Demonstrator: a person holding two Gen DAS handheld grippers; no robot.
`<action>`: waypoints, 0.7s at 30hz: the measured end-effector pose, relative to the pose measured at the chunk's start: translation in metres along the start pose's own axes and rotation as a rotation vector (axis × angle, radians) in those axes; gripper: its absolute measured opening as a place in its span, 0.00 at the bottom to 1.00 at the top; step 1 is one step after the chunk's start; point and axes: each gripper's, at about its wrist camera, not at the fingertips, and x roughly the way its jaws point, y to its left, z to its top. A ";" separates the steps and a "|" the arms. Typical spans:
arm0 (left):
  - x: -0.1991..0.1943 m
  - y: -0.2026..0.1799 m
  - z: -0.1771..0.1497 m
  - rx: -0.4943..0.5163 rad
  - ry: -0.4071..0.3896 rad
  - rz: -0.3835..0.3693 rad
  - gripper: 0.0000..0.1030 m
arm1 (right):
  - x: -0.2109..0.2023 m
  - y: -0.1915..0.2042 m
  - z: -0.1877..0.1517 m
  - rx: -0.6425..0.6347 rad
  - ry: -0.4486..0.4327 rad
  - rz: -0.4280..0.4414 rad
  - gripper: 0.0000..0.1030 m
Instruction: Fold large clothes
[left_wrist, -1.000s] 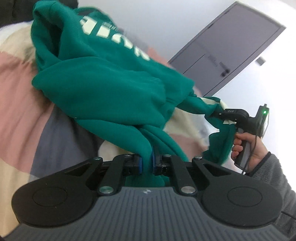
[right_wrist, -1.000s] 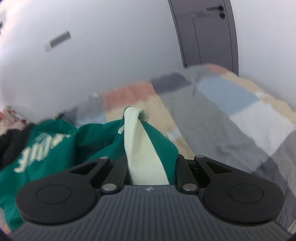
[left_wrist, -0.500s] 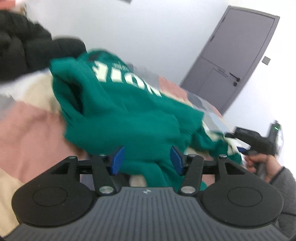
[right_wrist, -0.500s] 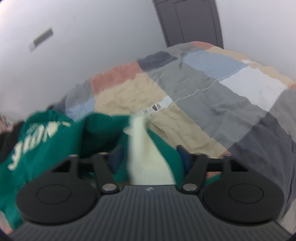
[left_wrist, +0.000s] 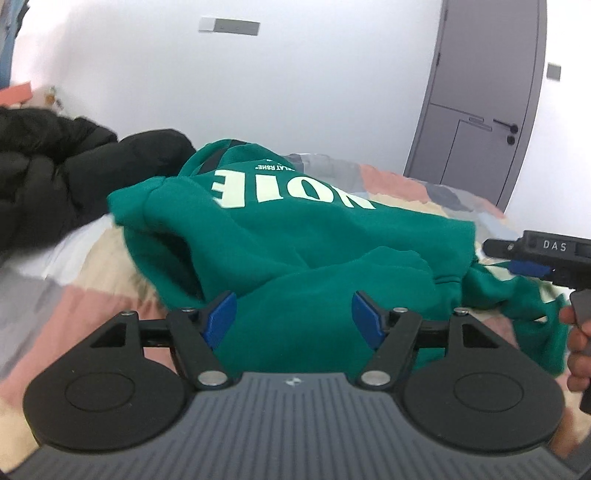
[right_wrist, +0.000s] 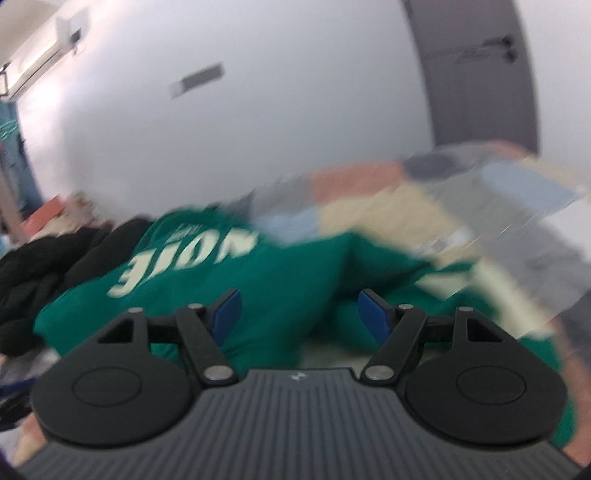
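Note:
A green sweatshirt (left_wrist: 295, 251) with large cream letters lies in a crumpled heap on the patchwork bed; in the blurred right wrist view the sweatshirt (right_wrist: 258, 280) spreads across the middle. My left gripper (left_wrist: 293, 314) hovers just over its near folds with its jaws opening; fabric shows between the blue pads (left_wrist: 221, 317), but they do not press on it. The right gripper (right_wrist: 299, 314) is open above the cloth, gripping nothing. In the left wrist view the right gripper (left_wrist: 535, 258) juts in from the right edge over a green and cream sleeve end, held by a hand (left_wrist: 580, 350).
A black puffer jacket (left_wrist: 55, 173) is piled at the left end of the bed. The patchwork bedspread (left_wrist: 44, 314) runs back to a white wall. A grey door (left_wrist: 480, 110) stands at the far right.
Both grippers were shut on the sweatshirt and have opened and let it go. The sweatshirt has dropped onto the bed. My left gripper rose and rolled level; the right one swung left.

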 end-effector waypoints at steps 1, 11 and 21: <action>0.006 -0.001 0.002 0.021 -0.001 0.008 0.72 | 0.008 0.002 -0.002 0.007 0.021 0.013 0.70; 0.054 -0.022 -0.008 0.207 0.049 -0.039 0.76 | 0.058 -0.010 -0.017 0.109 0.095 0.086 0.85; 0.086 -0.024 -0.022 0.138 0.106 0.018 0.40 | 0.095 -0.016 -0.034 0.167 0.204 0.116 0.85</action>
